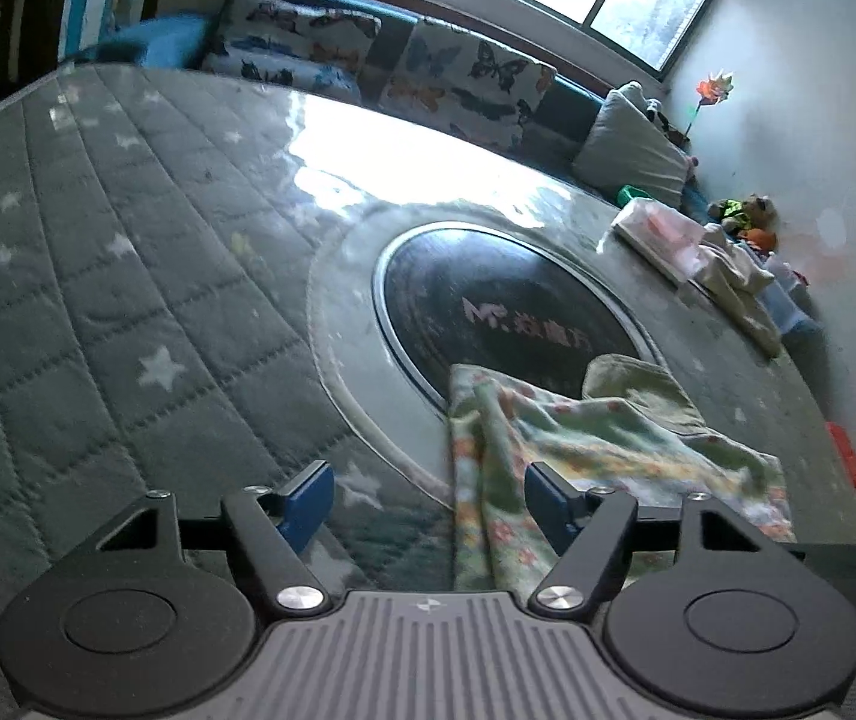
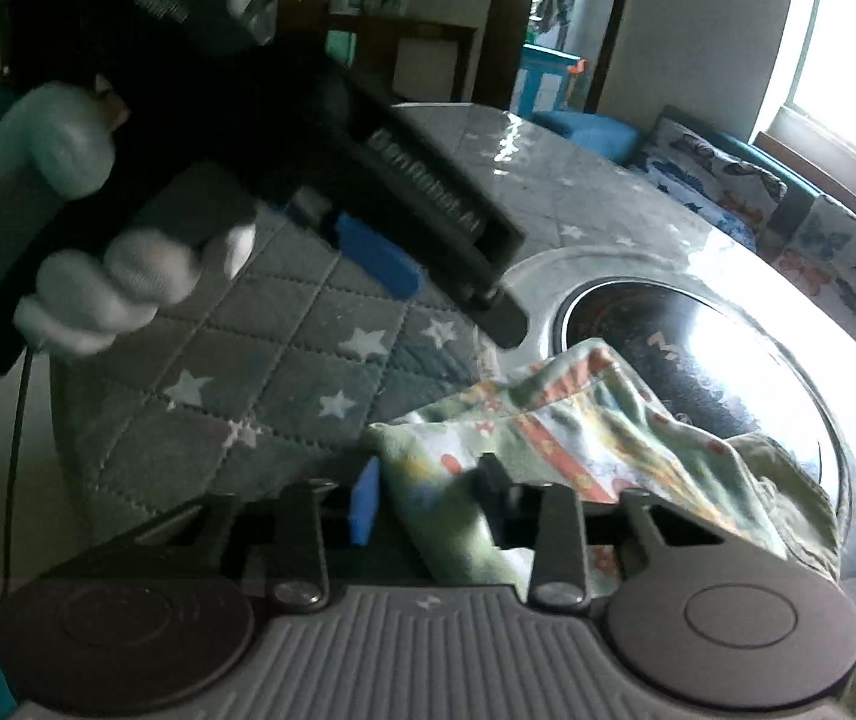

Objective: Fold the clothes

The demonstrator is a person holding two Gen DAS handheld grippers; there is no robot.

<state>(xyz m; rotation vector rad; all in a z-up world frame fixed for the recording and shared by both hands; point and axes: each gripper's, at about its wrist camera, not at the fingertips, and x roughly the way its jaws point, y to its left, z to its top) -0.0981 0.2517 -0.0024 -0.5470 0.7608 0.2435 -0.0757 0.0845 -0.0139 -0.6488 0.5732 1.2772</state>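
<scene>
Left wrist view: we log our left gripper (image 1: 428, 504) with fingers spread wide and holding nothing, above a quilted star-print table (image 1: 128, 276), the floral garment (image 1: 596, 450) lying crumpled partly between its fingers and across the dark round inset (image 1: 488, 312). Right wrist view: we log our right gripper (image 2: 428, 492) with fingers partly apart around a bunched edge of the garment (image 2: 548, 420); whether it grips, we cannot tell.

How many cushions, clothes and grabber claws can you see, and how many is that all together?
Butterfly cushions: 2
Plain grey cushion: 1
Flowery green garment by the claws: 1
Pile of pale folded clothes at the table's far edge, too blurred to count, taken as one: 1
Grabber claws: 2, left gripper and right gripper
Total: 7
</scene>
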